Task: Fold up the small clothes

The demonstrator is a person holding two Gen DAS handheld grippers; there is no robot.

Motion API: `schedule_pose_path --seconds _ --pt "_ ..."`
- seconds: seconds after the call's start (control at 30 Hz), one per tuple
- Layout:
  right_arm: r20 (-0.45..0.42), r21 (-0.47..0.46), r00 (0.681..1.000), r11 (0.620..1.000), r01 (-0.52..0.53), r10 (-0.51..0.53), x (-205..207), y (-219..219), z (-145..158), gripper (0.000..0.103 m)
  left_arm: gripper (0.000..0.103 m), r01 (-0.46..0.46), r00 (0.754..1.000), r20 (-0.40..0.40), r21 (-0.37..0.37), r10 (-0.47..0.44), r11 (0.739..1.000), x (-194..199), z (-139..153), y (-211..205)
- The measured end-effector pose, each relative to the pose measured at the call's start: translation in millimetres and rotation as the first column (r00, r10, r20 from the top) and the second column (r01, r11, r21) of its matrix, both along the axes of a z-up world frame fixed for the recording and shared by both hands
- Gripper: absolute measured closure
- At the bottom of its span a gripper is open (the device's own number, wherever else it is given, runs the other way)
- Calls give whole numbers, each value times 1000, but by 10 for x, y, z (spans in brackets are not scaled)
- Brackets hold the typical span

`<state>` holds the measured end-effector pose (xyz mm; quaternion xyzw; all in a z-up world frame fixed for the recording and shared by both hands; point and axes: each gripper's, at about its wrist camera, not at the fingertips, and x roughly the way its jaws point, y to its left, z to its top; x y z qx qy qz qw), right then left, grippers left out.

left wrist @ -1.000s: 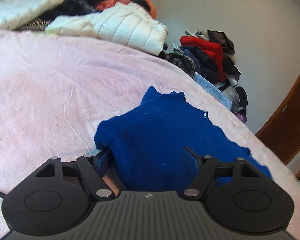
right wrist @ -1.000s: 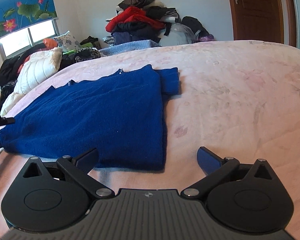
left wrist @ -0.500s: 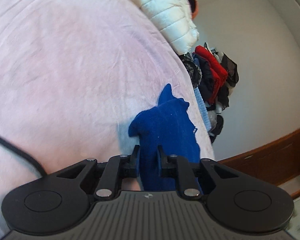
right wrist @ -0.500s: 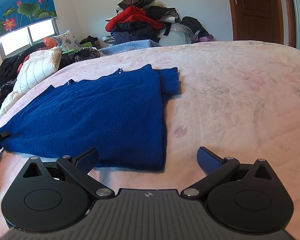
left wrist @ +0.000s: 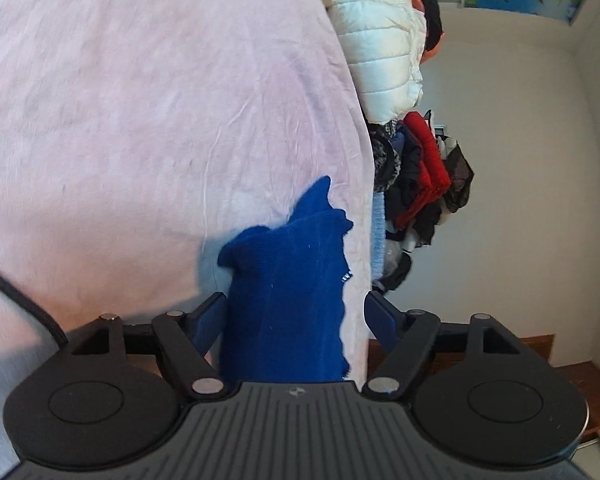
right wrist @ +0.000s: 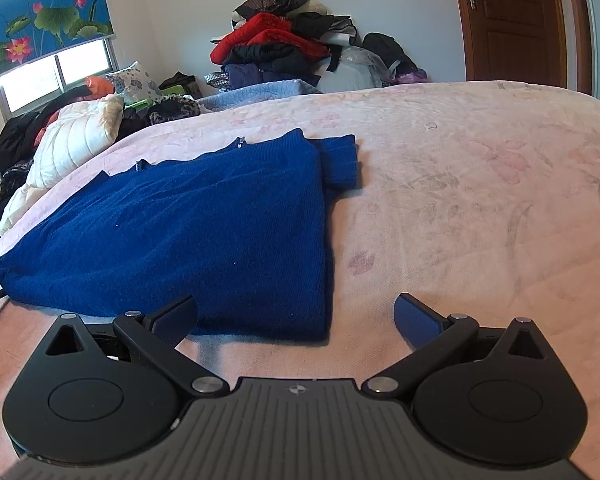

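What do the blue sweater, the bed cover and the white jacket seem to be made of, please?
Blue sweater: probably a wool-like knit, matte and fuzzy, with fine ribs and specks of lint. Bed cover: likely soft fleece or brushed cotton, matte pink with a faded flower print and shallow creases. White jacket: looks like quilted synthetic shell, slightly glossy, with stitched puffy channels.

No readable text or labels.

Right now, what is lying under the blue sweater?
The blue sweater lies flat on the pink blanket, and one folded sleeve shows beneath its far corner. Anything else underneath is covered.
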<state>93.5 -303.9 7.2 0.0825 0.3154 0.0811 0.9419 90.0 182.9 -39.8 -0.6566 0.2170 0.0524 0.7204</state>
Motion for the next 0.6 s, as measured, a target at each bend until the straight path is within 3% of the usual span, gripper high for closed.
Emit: schedule_pose_path --seconds 0.07,0.17,0.23,0.3,0.33,0.37,0.4,0.43,0.47,0.5,0.6 --pt "2 7 1000 1000 0 0 -4 -2 2 2 30 13 1000 -8 32 -13 999 111 -2 36" --pt "5 19 1000 1000 2 -2 -15 -15 2 2 53 50 999 -22 89 -48 995 279 -11 26" --pt "6 25 1000 1000 2 -2 -18 -19 4 2 79 89 994 -78 182 -76 979 387 -10 -53" --pt "5 24 1000 1000 2 -2 -15 -16 6 2 92 91 992 -111 296 -61 951 396 -12 -167" --pt "4 20 1000 1000 3 -3 -17 -18 5 2 94 87 993 -106 348 -53 934 391 12 -219" --pt "0 11 1000 1000 6 -6 -17 -9 15 1 94 91 993 -112 440 -46 894 366 70 -314" --pt "-10 -4 1000 1000 15 -15 -11 5 39 3 95 104 992 -121 550 -44 829 364 144 -441" --pt "-27 -14 999 1000 24 -25 14 14 92 8 96 120 991 -124 678 -47 725 346 224 -620" --pt "-32 -12 999 999 33 -34 48 30 167 11 96 128 992 -115 797 -60 590 317 295 -843" --pt "-19 0 999 999 34 -34 94 59 284 10 96 133 991 -101 863 -90 487 288 337 -1025" --pt "36 27 996 997 -77 76 357 295 711 2 96 178 974 -128 944 -188 278 330 413 -1434"
